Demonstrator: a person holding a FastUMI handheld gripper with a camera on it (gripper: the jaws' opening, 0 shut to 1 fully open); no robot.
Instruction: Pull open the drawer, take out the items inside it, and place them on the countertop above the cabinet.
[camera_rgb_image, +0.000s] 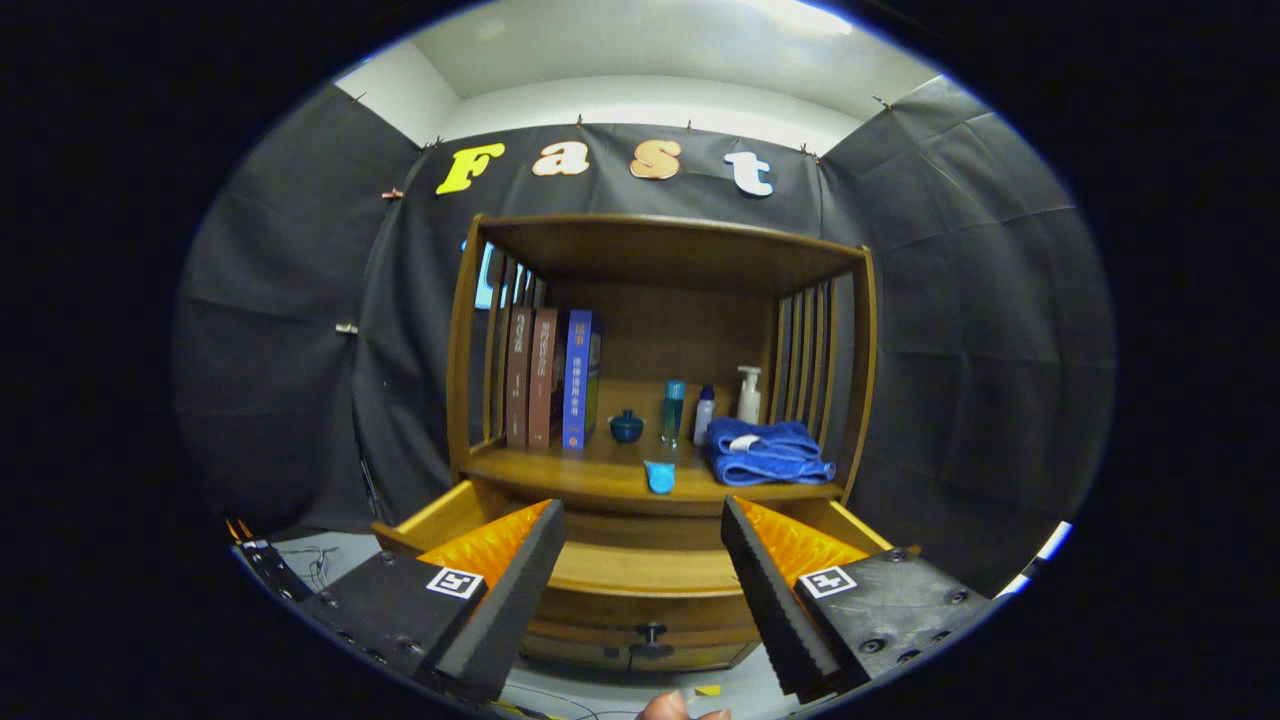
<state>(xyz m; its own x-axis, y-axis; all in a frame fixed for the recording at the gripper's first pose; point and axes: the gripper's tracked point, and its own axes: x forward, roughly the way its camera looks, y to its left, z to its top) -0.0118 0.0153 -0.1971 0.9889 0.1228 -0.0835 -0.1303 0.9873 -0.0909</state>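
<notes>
A wooden cabinet (660, 250) stands ahead of me with its drawer (640, 570) pulled open below the countertop (560, 470). The drawer's black knob (650, 632) shows low between my fingers. What I see of the drawer's floor is bare wood; its sides are hidden behind my fingers. My gripper (642, 508) is open above the drawer with nothing between its fingers. A small light-blue item (660, 476) lies at the countertop's front edge. Behind it stand a dark blue jar (627, 426), a teal bottle (673, 410), a small white bottle (704, 415) and a pump bottle (749, 394). A folded blue towel (768, 451) lies to their right.
Several books (548, 380) stand upright on the countertop's left side. Slatted side walls and a top board enclose the countertop. A person's fingertips (680, 708) show below the drawer front. Cables (310, 565) lie on the floor left of the cabinet.
</notes>
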